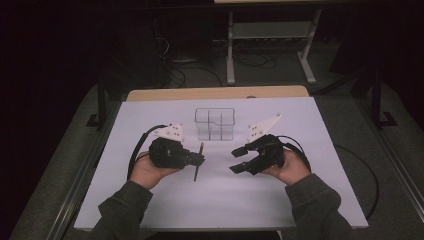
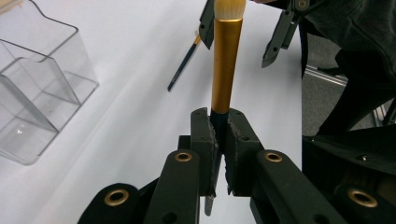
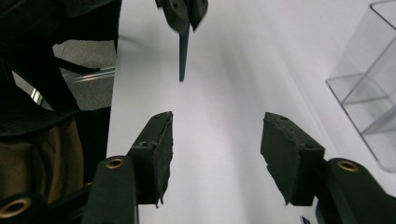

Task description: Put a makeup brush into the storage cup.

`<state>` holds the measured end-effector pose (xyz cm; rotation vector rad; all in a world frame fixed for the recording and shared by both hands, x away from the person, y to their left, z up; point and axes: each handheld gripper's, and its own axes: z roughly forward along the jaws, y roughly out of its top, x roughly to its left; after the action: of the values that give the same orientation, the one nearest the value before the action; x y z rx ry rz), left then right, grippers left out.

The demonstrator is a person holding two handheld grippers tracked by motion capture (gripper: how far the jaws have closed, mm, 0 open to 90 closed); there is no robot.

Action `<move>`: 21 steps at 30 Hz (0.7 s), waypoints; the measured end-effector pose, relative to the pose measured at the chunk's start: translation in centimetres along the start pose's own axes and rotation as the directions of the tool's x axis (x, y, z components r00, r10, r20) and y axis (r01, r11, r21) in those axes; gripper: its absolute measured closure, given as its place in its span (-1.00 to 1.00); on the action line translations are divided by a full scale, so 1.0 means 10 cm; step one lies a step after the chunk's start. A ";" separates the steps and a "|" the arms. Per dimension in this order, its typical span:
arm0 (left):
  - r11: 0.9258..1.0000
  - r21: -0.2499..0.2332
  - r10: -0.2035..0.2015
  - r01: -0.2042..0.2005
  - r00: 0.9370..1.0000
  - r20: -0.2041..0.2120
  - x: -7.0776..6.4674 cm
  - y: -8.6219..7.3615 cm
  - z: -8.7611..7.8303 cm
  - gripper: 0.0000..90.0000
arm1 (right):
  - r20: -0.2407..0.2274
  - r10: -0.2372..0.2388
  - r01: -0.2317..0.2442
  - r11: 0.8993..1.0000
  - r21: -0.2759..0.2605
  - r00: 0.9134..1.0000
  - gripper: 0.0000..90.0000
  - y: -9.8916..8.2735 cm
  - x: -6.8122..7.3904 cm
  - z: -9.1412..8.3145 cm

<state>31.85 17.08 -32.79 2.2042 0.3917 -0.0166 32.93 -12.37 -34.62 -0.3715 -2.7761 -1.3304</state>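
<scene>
My left gripper (image 2: 219, 140) is clamped on one makeup brush (image 2: 226, 70) over the white table (image 1: 300, 200), gripping its dark handle — in the left gripper view its long axis runs straight away from the jaws, gold ferrule and pale bristles outermost. I count one brush, one clear divided organizer (image 1: 215, 123) behind both grippers, and a second, smaller brush (image 2: 184, 63) — lying flat beyond. My right gripper (image 3: 217, 156) stands apart, holding nothing.

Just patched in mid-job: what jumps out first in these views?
The left gripper, left of the table's middle, is clamped on a makeup brush with a gold ferrule. Facing it, the right gripper stands open and empty. Behind them sits a clear divided organizer on the white table.
</scene>
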 end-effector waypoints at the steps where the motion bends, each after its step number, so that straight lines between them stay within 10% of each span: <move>1: 1.000 -0.006 -0.005 0.005 1.000 -0.003 0.01 0.01 -0.01 0.85 | 0.004 0.008 -0.008 1.000 0.003 1.000 -0.08 -0.01 0.00 0.00; 21: 0.999 -0.036 -0.034 0.034 0.999 -0.005 0.19 0.11 -0.07 0.85 | 0.065 0.112 -0.110 0.993 -0.029 0.992 -0.29 -0.39 -0.07 -0.15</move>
<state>33.92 17.45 -31.78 2.1623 0.4298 -0.0219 32.56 -16.00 -36.71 -0.5724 -2.7472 -1.3534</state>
